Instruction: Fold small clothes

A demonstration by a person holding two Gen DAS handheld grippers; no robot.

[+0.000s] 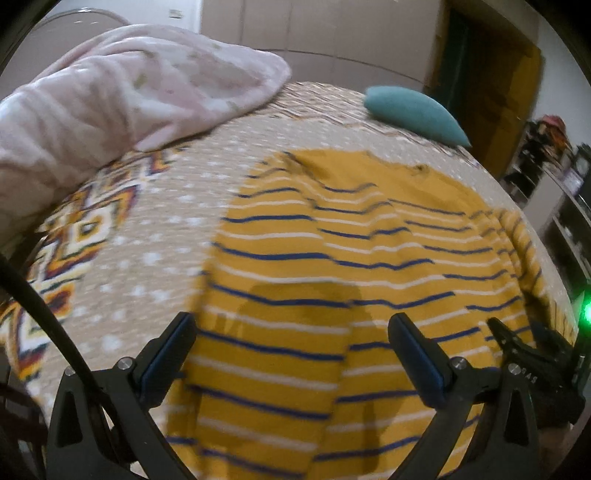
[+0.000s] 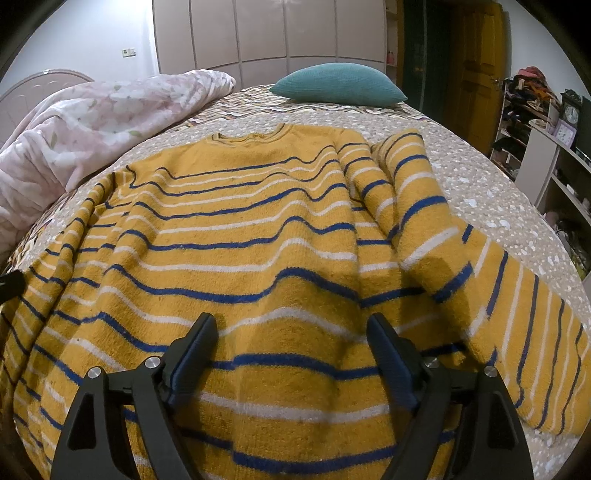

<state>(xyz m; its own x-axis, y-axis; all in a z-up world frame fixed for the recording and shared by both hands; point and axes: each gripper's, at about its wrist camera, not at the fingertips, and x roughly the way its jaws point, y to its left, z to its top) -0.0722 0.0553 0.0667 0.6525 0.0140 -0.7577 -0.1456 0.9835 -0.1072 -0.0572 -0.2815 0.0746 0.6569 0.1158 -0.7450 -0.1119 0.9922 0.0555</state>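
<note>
A yellow sweater [image 2: 236, 229] with blue and white stripes lies spread on the bed [image 2: 472, 184], its neckline toward the far end and its body rumpled into soft ridges. One sleeve [image 2: 417, 206] is folded over at the right side, and part of it runs out across the patterned bedspread. A teal pillow [image 2: 338, 83] sits beyond the neckline, well apart from the sweater, and a pink flowered blanket [image 2: 92, 122] is heaped at the far left of the bed.

The right claw [image 2: 291, 336] hangs over the lower middle of the sweater, its jaws wide apart with nothing gripped between them. The left claw [image 1: 291, 332] hangs over the sweater's left part near the edge, also spread wide and empty; that view is blurred. A wardrobe [image 2: 258, 33] stands behind the bed.
</note>
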